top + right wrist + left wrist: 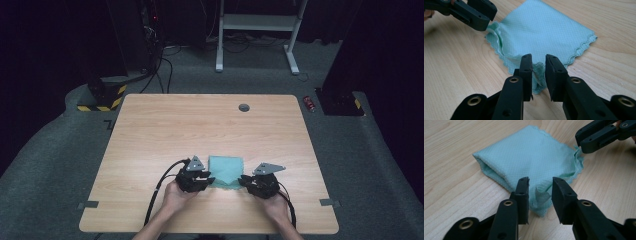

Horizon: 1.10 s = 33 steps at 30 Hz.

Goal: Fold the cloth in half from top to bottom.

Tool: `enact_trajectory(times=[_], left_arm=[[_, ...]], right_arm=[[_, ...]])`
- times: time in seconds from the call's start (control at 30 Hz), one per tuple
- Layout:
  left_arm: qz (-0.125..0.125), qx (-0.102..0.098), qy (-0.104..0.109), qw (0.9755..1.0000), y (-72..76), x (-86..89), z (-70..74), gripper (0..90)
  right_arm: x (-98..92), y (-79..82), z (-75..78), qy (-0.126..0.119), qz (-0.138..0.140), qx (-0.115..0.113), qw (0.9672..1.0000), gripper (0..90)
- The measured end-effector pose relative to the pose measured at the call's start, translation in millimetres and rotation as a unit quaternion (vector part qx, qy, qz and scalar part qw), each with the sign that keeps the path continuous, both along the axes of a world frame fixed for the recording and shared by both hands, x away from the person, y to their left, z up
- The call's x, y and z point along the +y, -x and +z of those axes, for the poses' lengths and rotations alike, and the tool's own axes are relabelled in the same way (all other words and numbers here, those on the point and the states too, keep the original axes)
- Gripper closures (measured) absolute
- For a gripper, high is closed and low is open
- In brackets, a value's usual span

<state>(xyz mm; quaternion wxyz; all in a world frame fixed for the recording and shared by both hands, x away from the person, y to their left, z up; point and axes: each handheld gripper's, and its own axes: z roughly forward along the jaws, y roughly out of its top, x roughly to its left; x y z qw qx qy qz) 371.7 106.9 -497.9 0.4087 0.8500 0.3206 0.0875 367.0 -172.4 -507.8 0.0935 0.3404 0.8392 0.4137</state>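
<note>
Cloth [226, 171], pale green and folded, lies on the table [200, 125] at its near edge between our grippers; left gripper [540, 188] and right gripper [539, 66] stand parted around its near corners, apparently releasing the finished fold.

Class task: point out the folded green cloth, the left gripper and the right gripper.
Cloth [225, 168], high view, middle of its top layer.
Left gripper [540, 192], left gripper view, between its fingertips.
Right gripper [539, 71], right gripper view, between its fingertips.

Folded mint-green cloth [226, 170], flat on table [200, 125]
</note>
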Motion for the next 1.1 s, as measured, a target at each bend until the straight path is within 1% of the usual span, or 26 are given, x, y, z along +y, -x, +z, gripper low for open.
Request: enact_trajectory(times=[0.13,0.27,0.37,0.4,0.47,0.5,0.73,0.8,0.87,0.97,1.1], left_arm=[[0.008,-0.003,0.01,0.9999,-1.9,0.3,4.5,62.8],[0.019,-0.005,0.01,0.9998,-5.4,-4.6,7.6,59.9],[0.018,-0.005,-0.008,0.9998,-7.9,-11.1,7.3,58.1],[0.017,-0.003,-0.011,0.9998,-8.6,-12.9,6.9,57.6],[0.017,0.0,-0.013,0.9998,-8.9,-15.7,5.8,56.6],[0.016,0.001,-0.014,0.9998,-8.8,-16.3,5.2,56.0],[0.015,0.006,-0.024,0.9996,-6.0,-15.6,-1.0,54.8],[0.018,0.008,-0.022,0.9996,-5.4,-14.7,-2.2,54.6],[0.019,0.01,-0.02,0.9996,-4.4,-14.3,-2.8,54.4],[0.019,0.01,-0.025,0.9995,-2.9,-13.5,-4.3,54.1],[0.021,0.014,-0.029,0.9993,-2.2,-10.0,-7.3,53.7]], right_arm=[[-3.4,0.9,4.0,-0.02,-0.002,0.0,0.9998,76.0],[-2.3,-0.6,7.4,-0.024,-0.011,0.002,0.9996,76.7],[1.9,-2.9,9.2,-0.019,-0.015,0.0,0.9997,77.1],[4.8,-3.2,9.3,-0.013,-0.013,-0.001,0.9998,77.2],[8.7,-3.6,8.1,-0.003,-0.012,-0.002,0.9999,77.2],[11.1,-3.8,6.6,0.001,-0.012,0.002,0.9999,77.2],[13.3,-3.0,0.8,0.007,-0.013,0.01,0.9998,76.6],[13.0,-2.1,-0.1,0.009,-0.014,0.015,0.9997,76.1],[12.6,-1.5,-1.2,0.011,-0.015,0.015,0.9997,75.4],[12.2,-0.3,-2.5,0.011,-0.018,0.018,0.9996,74.3],[12.2,1.1,-2.9,0.011,-0.018,0.016,0.9996,73.0]])
